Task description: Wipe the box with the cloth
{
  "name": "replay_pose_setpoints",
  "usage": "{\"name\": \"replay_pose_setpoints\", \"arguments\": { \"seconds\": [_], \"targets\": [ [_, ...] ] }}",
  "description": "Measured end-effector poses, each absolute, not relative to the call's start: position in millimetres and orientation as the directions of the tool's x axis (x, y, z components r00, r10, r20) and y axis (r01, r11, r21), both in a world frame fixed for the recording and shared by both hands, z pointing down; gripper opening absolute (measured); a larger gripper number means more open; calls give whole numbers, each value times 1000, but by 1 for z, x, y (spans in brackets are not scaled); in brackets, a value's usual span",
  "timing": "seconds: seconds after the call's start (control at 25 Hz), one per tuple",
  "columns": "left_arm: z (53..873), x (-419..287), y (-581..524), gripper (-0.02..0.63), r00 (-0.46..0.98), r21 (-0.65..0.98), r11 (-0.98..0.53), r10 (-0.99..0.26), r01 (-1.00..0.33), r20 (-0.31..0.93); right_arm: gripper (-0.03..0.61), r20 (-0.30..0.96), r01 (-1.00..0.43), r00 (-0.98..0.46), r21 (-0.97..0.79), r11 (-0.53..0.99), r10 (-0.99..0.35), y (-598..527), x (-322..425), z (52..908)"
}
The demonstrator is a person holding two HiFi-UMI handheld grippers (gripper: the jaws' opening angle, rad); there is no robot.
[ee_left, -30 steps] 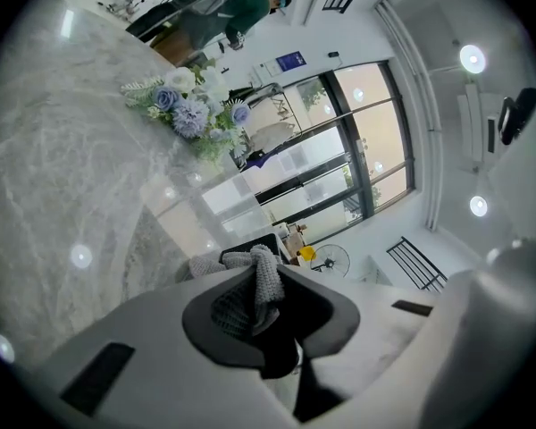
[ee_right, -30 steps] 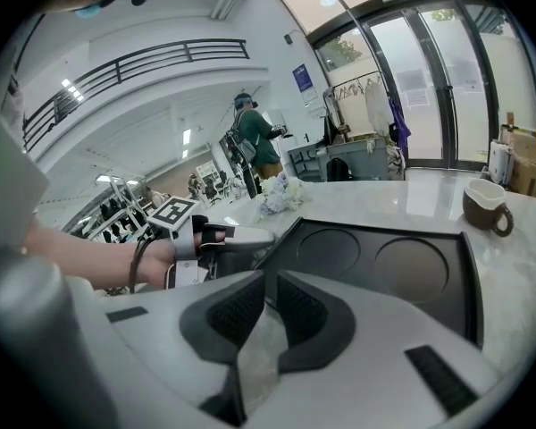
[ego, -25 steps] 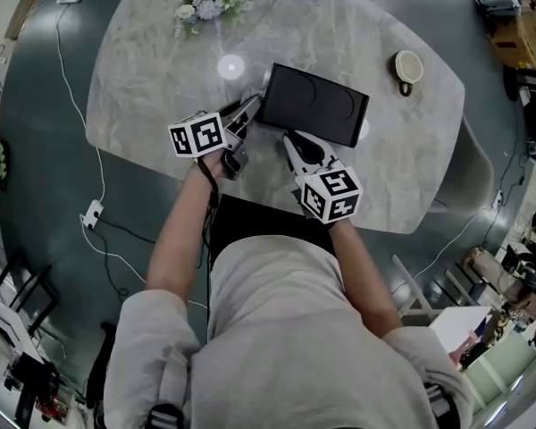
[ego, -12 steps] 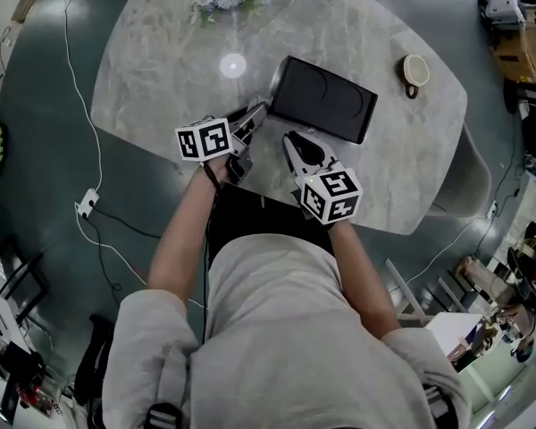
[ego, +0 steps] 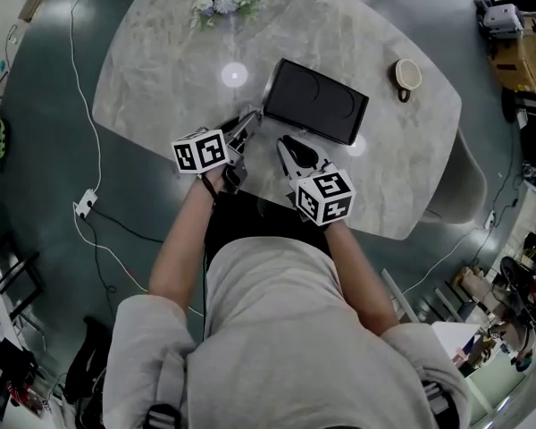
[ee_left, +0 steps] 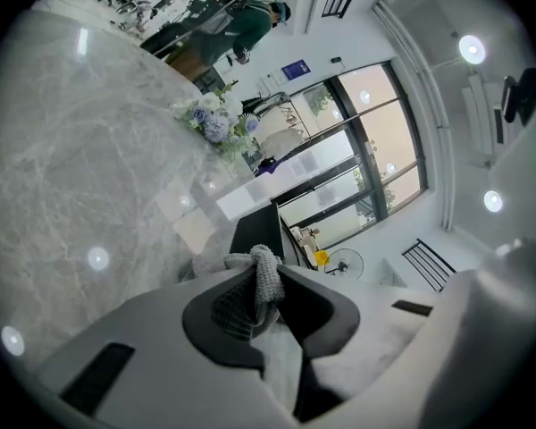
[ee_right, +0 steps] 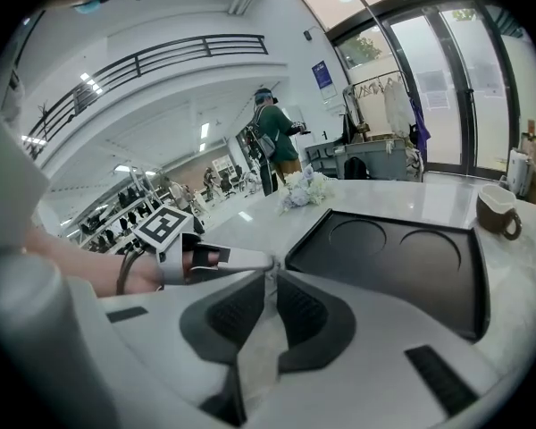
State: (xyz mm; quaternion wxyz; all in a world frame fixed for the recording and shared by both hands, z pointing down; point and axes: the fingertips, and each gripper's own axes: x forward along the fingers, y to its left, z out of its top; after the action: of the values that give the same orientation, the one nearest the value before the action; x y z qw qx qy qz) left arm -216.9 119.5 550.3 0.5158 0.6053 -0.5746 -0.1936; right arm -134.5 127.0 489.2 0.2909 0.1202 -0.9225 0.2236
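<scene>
The black box [ego: 315, 102] lies flat on the marble table [ego: 152, 70], and its top shows two round hollows. Just beside its near-left corner, the left gripper [ego: 247, 120] has its jaws clamped on a bunched grey cloth [ee_left: 263, 277]; whether the cloth touches the box I cannot tell. Near the box's front edge, the right gripper [ego: 287, 143] has its jaws together, with nothing between them.

The risks, I think: only a small fold is pinched, so dragging may pull the cloth out. Also nothing steadies the box, so it may slide on the smooth stone toward the cup [ego: 408, 71] beyond its right end.

No brand or readable writing shows on the box, only the square markers [ego: 200, 151] on the grippers.
</scene>
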Motion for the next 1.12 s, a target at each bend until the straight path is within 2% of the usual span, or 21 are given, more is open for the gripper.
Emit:
{"name": "replay_pose_setpoints", "arguments": {
  "seconds": [0.32,0.8,1.12],
  "targets": [
    [514,-168,147,60,171,763,241,-893,-599,417,58,561,-338,-822,-336,879,-101,111,-94,475],
    [463,-71,139,60,125,588,195,-880,-785,459,52,520,-440,-813,-258,860,-260,82,13,453],
    [442,-31,136,60,95,514,184,-878,-838,469,40,469,-471,-824,-258,844,-317,76,58,438]
  ]
}}
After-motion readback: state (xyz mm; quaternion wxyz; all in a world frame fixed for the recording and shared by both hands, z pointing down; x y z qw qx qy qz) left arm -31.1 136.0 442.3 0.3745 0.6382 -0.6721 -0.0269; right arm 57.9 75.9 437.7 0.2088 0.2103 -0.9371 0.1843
